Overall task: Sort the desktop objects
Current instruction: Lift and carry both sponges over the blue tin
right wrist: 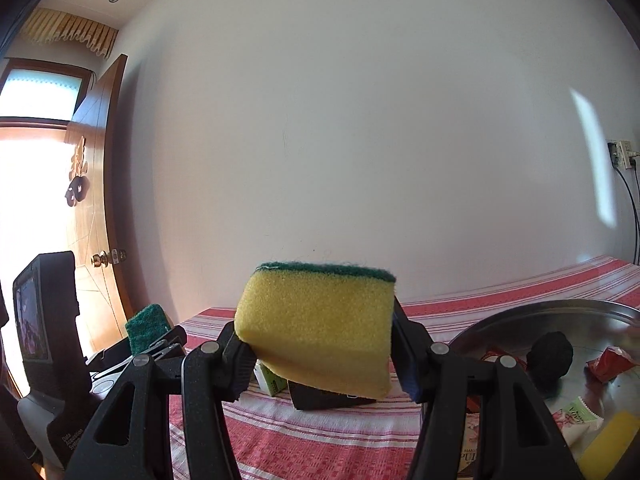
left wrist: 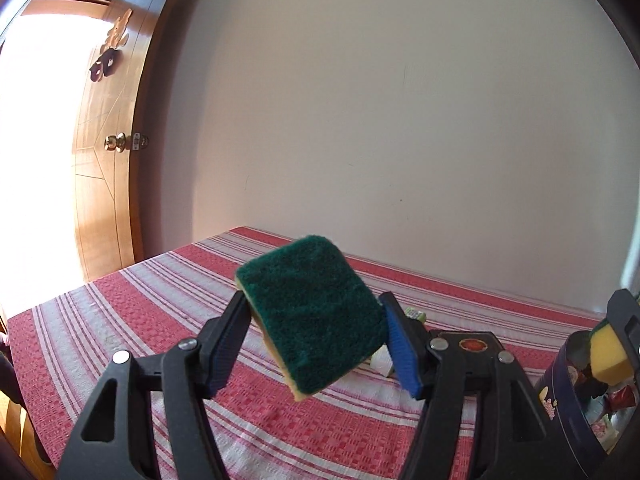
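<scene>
Sponges are what both hands carry at this moment, one in each claw, both lifted clear of the worktop. Nearest in the left wrist view, the left claw point(left wrist: 316, 344) is clamped on a scouring sponge point(left wrist: 310, 312), its dark green face turned toward the camera and tilted, the yellow foam showing only as a thin edge. The blue pads point(left wrist: 400, 350) bite its side edges. In the right wrist view the right claw point(right wrist: 318, 344) grips a second sponge point(right wrist: 316, 328) with the yellow foam facing the lens and a green strip along the top.

Just beyond, on the striped red cloth point(left wrist: 120, 320) covering the worktop, lie a small green-and-white carton point(right wrist: 270, 380) and a dark box point(right wrist: 320, 400). To the right stands a metal tin point(right wrist: 560, 320) already holding wrappers, a black lump and a yellow piece; its printed wall appears at the right edge of the left view too. Farther off are the bare wall and an open wooden door point(left wrist: 108, 160).

The risk, as I judge it, lies in the soft foam: it gives under pressure, so the tilted left sponge could twist or slip out during a quick swing. Two claws heading for the same tin could also knock together at its rim.
</scene>
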